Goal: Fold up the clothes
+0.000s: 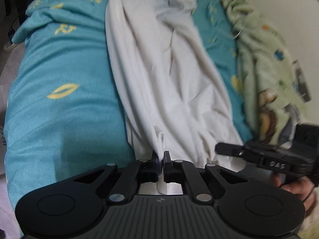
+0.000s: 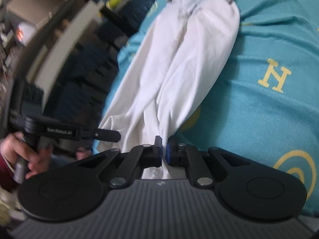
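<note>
L gripper point(image 1: 161, 155) clenched on white garment point(image 1: 159, 69), R gripper point(image 2: 163, 147) likewise, teal blanket point(image 1: 65, 63) beneath

Both wrist cameras sit just behind their own jaws, angled down at the bed, very near the fabric. Left view faces along the white garment point(image 1: 163, 75) over the teal bedsheet point(image 1: 59, 79); right view too. Each catches the other gripper at its edge.

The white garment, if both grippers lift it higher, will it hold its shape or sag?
Probably sag: the white garment bunches into long soft folds. It looks thin and light, so likely easy to lift. Both the left gripper and right gripper pinch only small bunches, so cloth might slip.
</note>
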`<state>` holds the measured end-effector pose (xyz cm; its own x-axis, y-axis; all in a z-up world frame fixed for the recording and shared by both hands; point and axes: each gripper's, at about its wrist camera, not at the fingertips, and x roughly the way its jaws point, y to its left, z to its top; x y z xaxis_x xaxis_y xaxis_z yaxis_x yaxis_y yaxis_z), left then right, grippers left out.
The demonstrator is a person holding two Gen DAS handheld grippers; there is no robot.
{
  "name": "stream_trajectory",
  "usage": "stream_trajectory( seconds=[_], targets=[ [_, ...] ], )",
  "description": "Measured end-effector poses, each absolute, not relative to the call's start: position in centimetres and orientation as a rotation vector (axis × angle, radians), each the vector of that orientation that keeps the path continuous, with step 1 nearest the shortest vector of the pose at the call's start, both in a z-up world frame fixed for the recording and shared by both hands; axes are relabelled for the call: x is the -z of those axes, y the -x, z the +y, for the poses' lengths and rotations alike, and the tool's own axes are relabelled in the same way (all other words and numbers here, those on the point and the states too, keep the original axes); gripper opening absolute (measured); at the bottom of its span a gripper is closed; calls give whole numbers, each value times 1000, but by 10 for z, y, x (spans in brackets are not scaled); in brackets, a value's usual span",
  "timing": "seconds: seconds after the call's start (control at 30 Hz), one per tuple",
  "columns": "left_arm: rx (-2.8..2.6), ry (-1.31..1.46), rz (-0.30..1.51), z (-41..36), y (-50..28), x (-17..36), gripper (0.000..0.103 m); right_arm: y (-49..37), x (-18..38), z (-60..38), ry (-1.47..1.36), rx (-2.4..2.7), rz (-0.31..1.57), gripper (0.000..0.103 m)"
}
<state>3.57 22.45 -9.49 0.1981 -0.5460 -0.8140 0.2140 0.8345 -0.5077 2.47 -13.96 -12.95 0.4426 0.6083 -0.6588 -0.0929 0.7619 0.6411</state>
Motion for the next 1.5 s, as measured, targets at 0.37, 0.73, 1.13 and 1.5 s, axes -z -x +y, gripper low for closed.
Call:
stream_trajectory(
  seconds=[0.37, 0.73, 1.13, 1.5],
  targets=[
    [691, 399, 1004, 228, 31, -23, 3, 37, 38, -176, -708, -413, 776, 7],
    [776, 461, 975, 237, 139, -9, 3, 140, 36, -190, -758, -403, 735, 7],
    [716, 488, 810, 228, 72, -32, 4, 89, 21, -195, -792, -404, 681, 7],
    [547, 458, 629, 188, -115, 1, 4, -84, 19, -222, -690, -276, 574, 7]
  ],
)
